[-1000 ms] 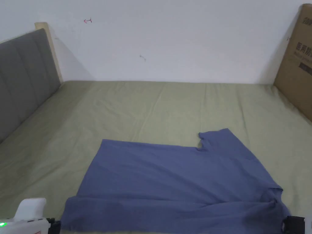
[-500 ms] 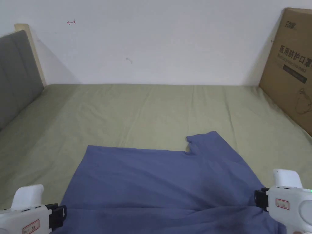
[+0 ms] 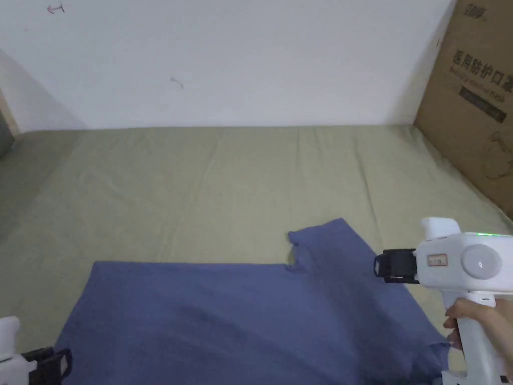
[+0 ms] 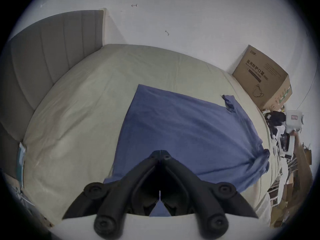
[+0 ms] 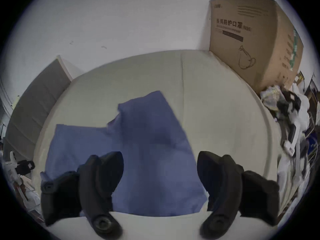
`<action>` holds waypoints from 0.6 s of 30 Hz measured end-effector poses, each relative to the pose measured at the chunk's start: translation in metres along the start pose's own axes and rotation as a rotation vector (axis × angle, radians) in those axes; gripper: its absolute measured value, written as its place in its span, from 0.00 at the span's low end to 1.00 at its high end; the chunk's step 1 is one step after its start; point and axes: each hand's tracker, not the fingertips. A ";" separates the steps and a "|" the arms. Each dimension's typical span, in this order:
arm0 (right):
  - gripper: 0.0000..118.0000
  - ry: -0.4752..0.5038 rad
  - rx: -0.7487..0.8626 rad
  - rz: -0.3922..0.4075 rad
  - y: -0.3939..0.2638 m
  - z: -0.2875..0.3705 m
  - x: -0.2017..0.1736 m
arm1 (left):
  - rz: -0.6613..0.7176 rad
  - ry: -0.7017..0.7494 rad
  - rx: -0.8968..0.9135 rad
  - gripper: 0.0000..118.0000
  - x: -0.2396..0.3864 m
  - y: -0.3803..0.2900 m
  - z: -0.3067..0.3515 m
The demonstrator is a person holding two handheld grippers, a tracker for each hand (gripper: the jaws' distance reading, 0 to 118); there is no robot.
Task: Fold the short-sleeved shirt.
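Shirt (image 3: 240, 316) runs off frame; left gripper (image 4: 160, 152) pressed together, right gripper (image 5: 160, 171) spread.

shirt (image 3: 240, 311): soft matt blue cloth. bed sheet (image 3: 200, 190): matt olive fabric, creased. box (image 3: 476, 100): plain brown cardboard. right gripper (image 3: 388, 265): smooth white plastic shell, black matt jaws.

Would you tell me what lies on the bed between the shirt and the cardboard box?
Nothing: in the head view, bare sheet separates the shirt from the box.
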 end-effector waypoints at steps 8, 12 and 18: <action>0.78 -0.067 -0.209 -0.007 0.021 -0.120 0.023 | 0.014 0.005 -0.052 0.00 -0.001 0.015 -0.050; 0.78 -0.060 -0.211 0.016 0.018 -0.134 0.027 | 0.025 0.011 -0.077 0.00 -0.006 0.018 -0.063; 0.01 -0.062 -0.159 0.072 0.022 -0.117 0.007 | 0.025 0.026 -0.070 0.00 -0.008 0.025 -0.067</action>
